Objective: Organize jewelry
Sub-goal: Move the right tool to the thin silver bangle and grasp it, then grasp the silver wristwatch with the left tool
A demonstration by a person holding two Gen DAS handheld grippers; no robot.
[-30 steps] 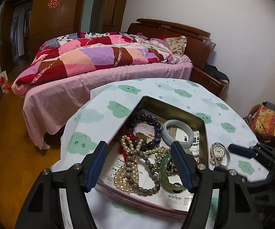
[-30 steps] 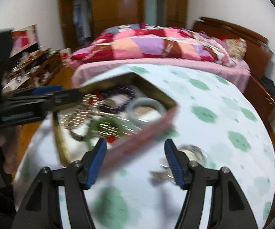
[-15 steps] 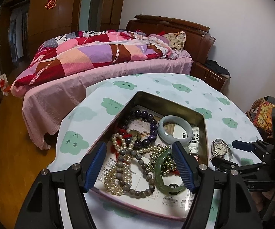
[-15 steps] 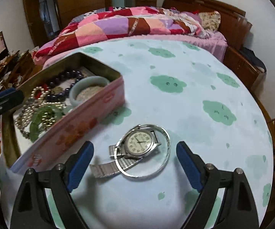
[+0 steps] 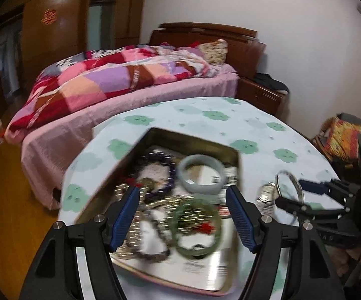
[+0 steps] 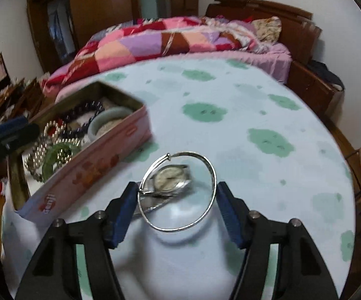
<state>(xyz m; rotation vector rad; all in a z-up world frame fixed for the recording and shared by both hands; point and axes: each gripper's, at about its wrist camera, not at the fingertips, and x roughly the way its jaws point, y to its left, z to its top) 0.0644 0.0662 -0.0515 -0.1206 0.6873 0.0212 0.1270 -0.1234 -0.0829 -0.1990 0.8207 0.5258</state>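
Note:
A thin silver bangle point(image 6: 206, 165) lies around a silver wristwatch point(image 6: 171, 177) on the cloud-print tablecloth. My right gripper point(image 6: 177, 200) is closing on the bangle, and both blue pads touch its sides. In the left wrist view the bangle point(image 5: 289, 182) stands tilted up between the right gripper's fingers point(image 5: 313, 187), with the watch point(image 5: 266, 195) beside it. My left gripper point(image 5: 183, 215) hovers open over the pink tin point(image 5: 193, 137). The tin holds a pale jade bangle point(image 5: 200, 175), a green bangle point(image 5: 196, 227), purple beads point(image 5: 165, 165) and pearl strands.
The round table point(image 6: 268, 115) has its white cloth with green clouds. The tin's pink wall point(image 6: 92, 165) stands just left of the watch. A bed with a patchwork quilt point(image 6: 167, 42) lies behind the table, and a colourful bag point(image 5: 340, 137) sits at the right.
My right gripper has come forward over the watch and narrowed its jaws onto the silver bangle, which now tilts up. The left gripper has shifted a little over the tin.

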